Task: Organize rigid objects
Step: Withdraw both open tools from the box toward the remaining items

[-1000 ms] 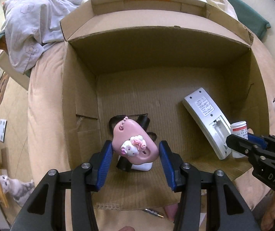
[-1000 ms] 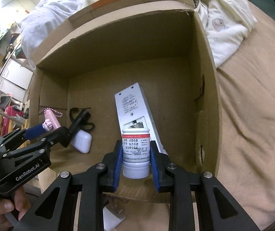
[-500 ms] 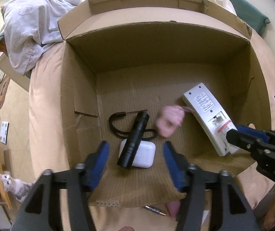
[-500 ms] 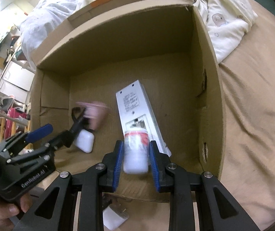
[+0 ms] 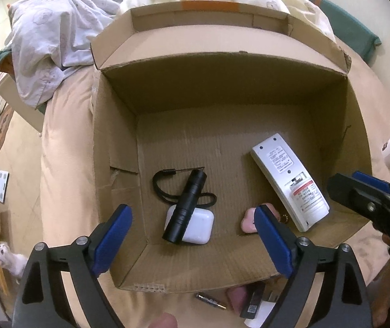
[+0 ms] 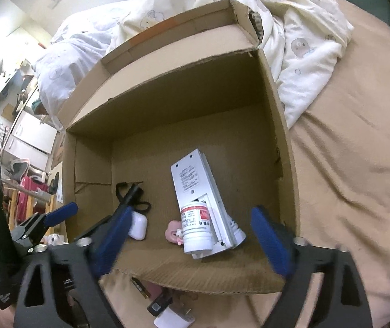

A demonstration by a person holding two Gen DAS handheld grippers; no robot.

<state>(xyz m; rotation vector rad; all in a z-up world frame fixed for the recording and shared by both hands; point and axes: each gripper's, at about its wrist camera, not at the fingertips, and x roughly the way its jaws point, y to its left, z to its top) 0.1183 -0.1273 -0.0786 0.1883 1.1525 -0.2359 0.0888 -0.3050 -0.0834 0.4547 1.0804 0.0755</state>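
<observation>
Both grippers hang spread and empty over the open brown cardboard box (image 5: 118,147) on the tan-sheeted bed, their jaws having just been opening with nothing left between them. A second earlier the left gripper (image 5: 192,242) pinched the pink plastic charm (image 5: 249,220); that charm now lies on the box floor between the white earbud case (image 5: 197,227) and the long white remote control (image 5: 287,180). The right gripper (image 6: 195,242) has let go of the small white bottle with a red-banded label (image 6: 196,229), which rests on the remote's near end, seemingly on its side. A black flashlight (image 5: 185,205) lies across the case. Two more items are therefore boxed; several small pieces, hard to identify, remain on the sheet outside the near wall.
</observation>
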